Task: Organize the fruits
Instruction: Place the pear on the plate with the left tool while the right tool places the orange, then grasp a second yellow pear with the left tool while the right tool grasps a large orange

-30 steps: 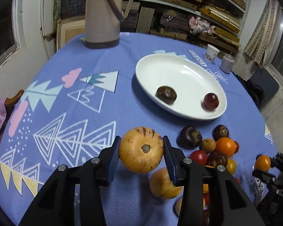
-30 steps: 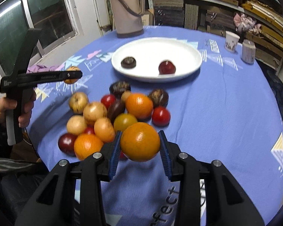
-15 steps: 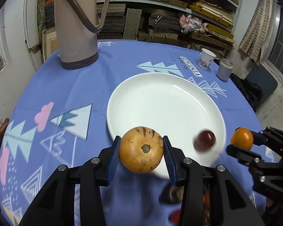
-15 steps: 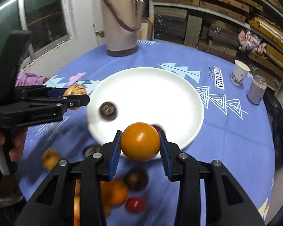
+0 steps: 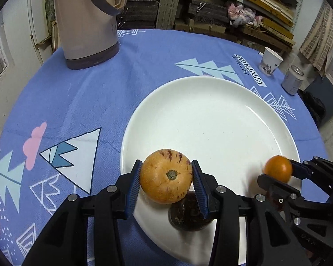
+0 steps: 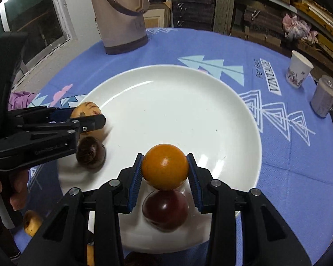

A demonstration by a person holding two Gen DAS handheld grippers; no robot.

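Melon (image 5: 166, 175) sits clamped in my left tongs (image 5: 166, 181) over the plate (image 5: 211, 122) rim, a dark fruit (image 5: 186, 215) beneath; far right, my other tongs pinch an orange (image 5: 278, 169). Right view adds a plum (image 6: 165, 210) under my right tongs (image 6: 165, 173), plus a yellow fruit (image 6: 32, 222) off-plate.

Both grippers advanced over white plate (image 5: 211, 115), apparently lower.

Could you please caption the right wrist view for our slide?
Right gripper holds an orange over the white plate, above a red plum.
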